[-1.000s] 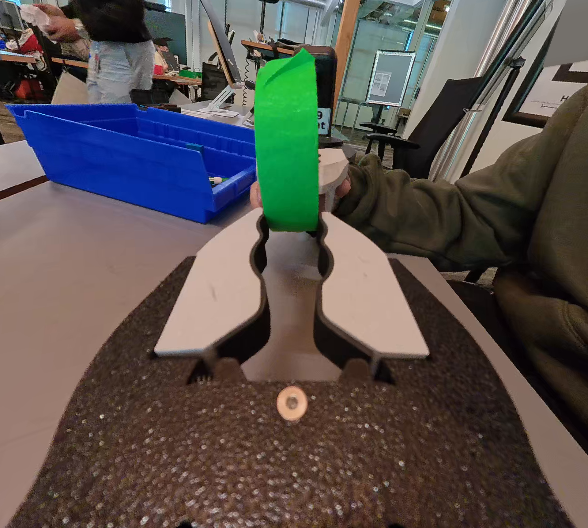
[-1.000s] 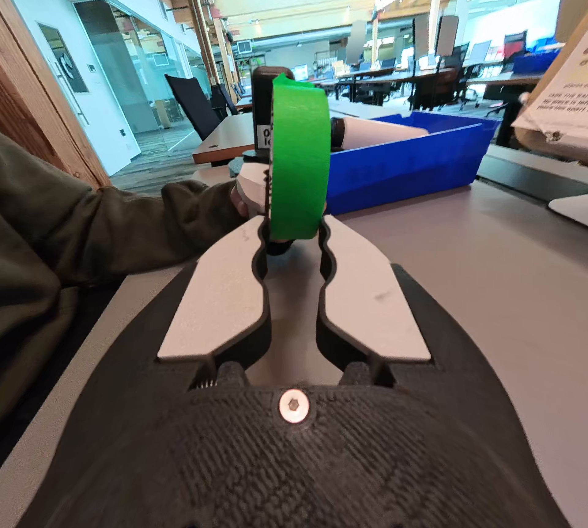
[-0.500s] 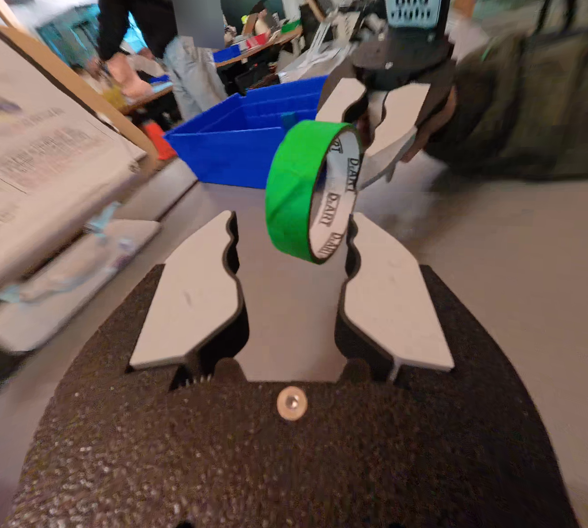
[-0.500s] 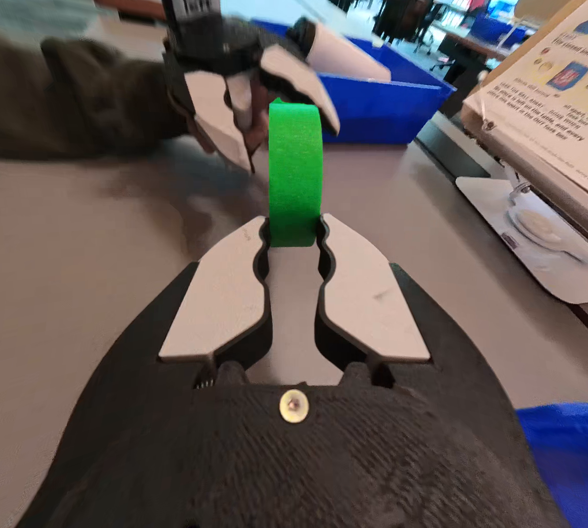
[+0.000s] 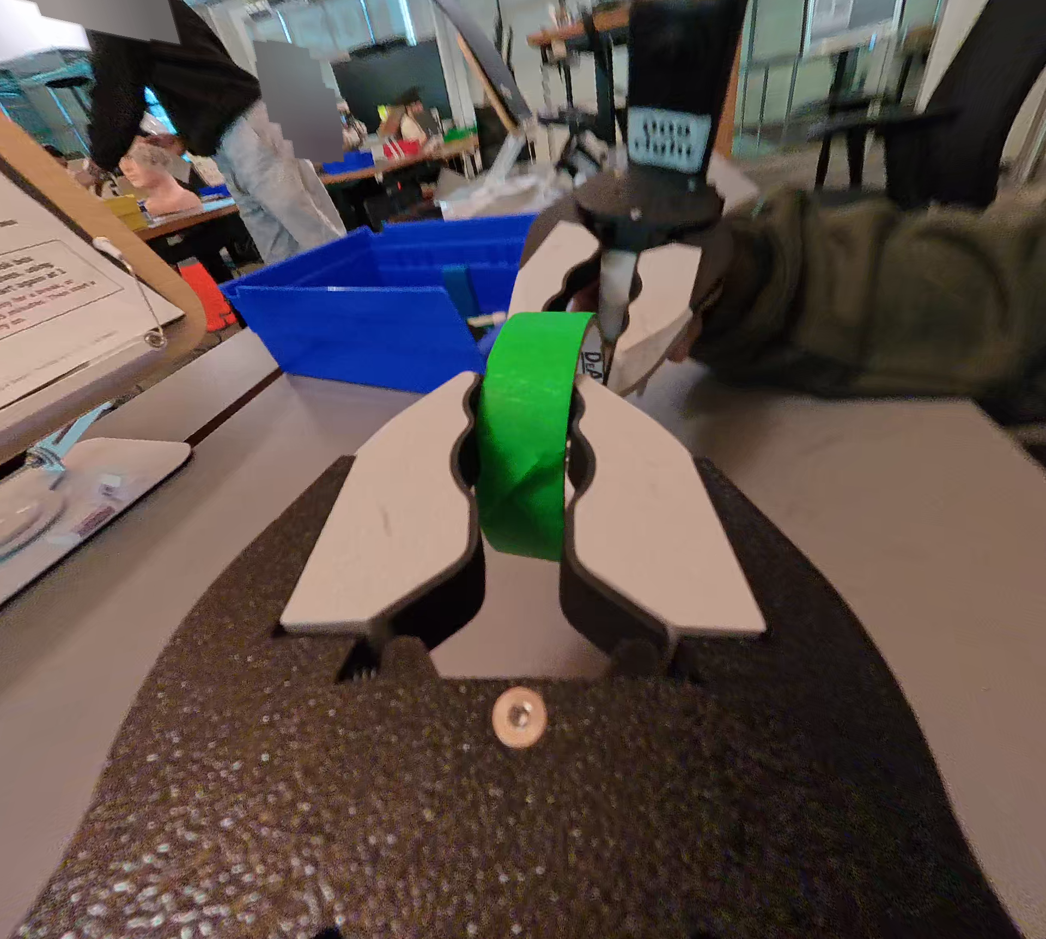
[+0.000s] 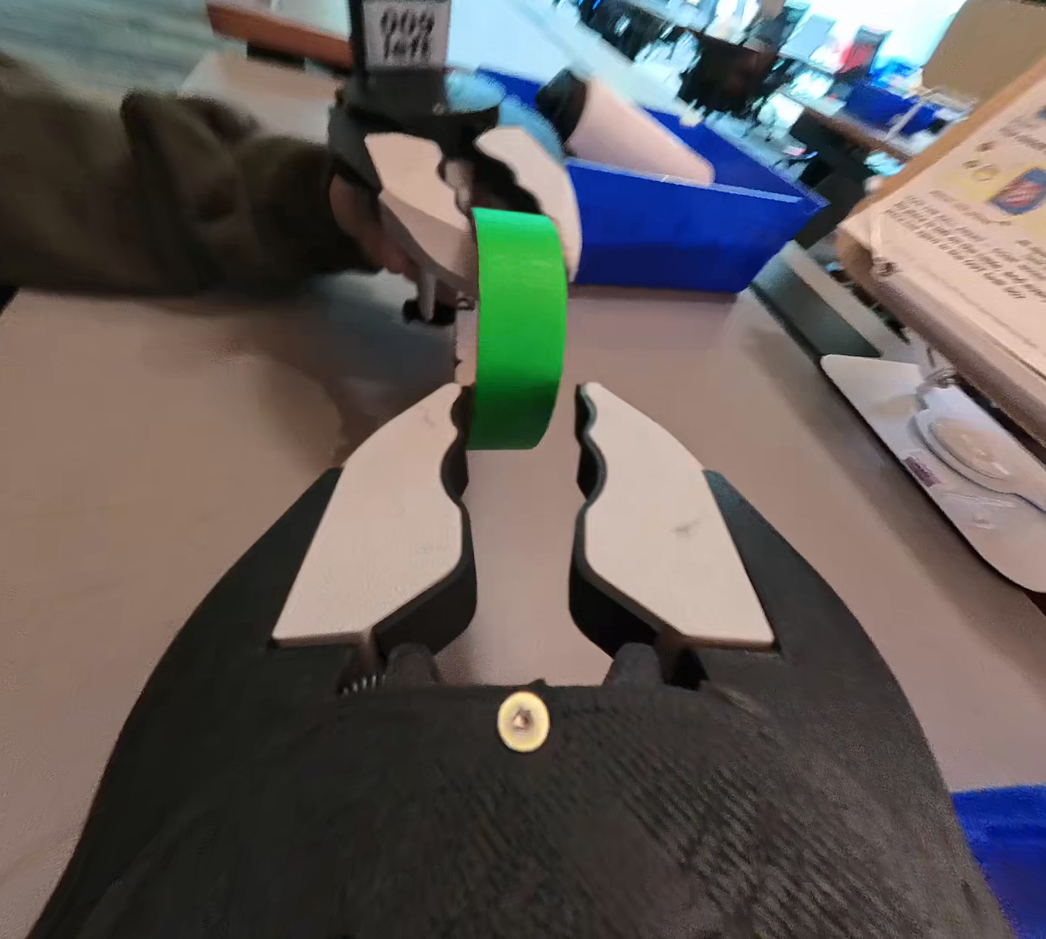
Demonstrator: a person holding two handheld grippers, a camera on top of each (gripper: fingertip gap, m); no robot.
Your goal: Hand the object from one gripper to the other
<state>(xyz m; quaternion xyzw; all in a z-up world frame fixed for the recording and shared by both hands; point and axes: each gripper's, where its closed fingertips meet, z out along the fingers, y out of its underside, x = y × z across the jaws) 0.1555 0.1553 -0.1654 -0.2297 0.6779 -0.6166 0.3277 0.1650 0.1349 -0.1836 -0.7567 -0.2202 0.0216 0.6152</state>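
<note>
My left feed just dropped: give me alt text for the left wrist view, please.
The left gripper is shut on an upright roll of green tape above a grey table. Just beyond, the right gripper, held by a green-sleeved arm, faces it with jaws apart; a blue bin stands behind.

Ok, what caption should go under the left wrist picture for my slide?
Left gripper shut on the green tape roll above the grey table, right gripper facing it, blue bin behind.

The roll of tape (image 5: 523,436) is bright green, with a white inner side. The left gripper (image 5: 523,391) has pale grey fingers (image 5: 396,510) on a speckled black body. The bin (image 5: 362,323) is deep blue. The worktop (image 5: 849,487) is plain light grey. The sleeve (image 5: 883,289) is olive green.
</note>
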